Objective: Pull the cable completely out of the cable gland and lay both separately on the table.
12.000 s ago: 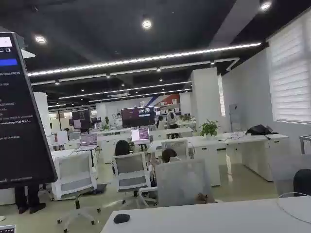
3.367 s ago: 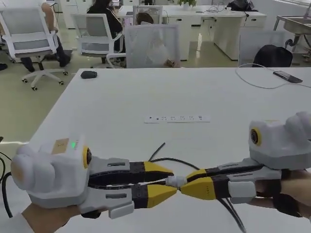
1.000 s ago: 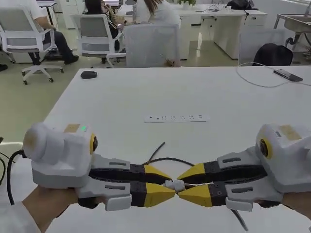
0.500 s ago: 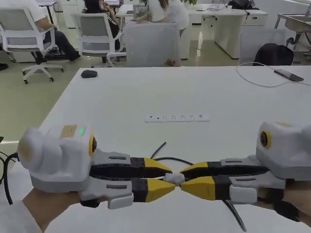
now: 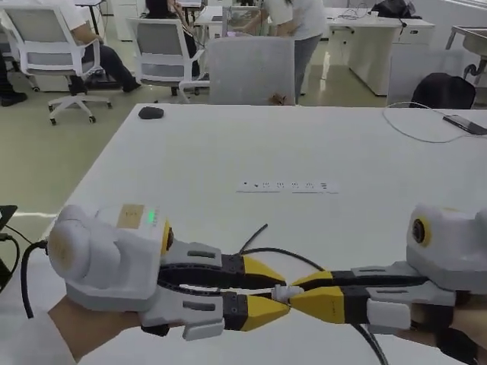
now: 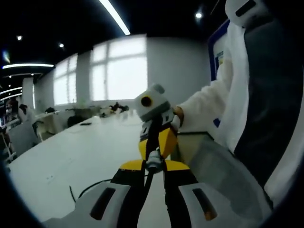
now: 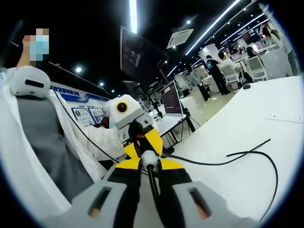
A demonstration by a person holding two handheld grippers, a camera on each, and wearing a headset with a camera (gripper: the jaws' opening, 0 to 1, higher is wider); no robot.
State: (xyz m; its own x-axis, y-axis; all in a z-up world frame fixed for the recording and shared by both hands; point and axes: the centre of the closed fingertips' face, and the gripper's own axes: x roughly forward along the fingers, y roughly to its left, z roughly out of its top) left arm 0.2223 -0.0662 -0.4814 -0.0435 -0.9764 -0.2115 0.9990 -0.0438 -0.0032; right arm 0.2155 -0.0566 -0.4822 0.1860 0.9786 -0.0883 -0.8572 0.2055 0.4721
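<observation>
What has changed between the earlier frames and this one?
The head camera dropped from the office to the table. Over the last seconds nothing was let go or pulled apart: left tongs and right tongs stay shut tip to tip at the cable gland, the cable still through it.

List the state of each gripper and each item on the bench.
left gripper: shut on the cable gland.
right gripper: shut on the cable, tip to tip with the left.
cable gland: held above the table, cable not yet pulled out.
cable: threaded through the gland, slack looped on the table.
power strip: lying flat, nothing plugged in.
mouse: resting near the far edge.
</observation>
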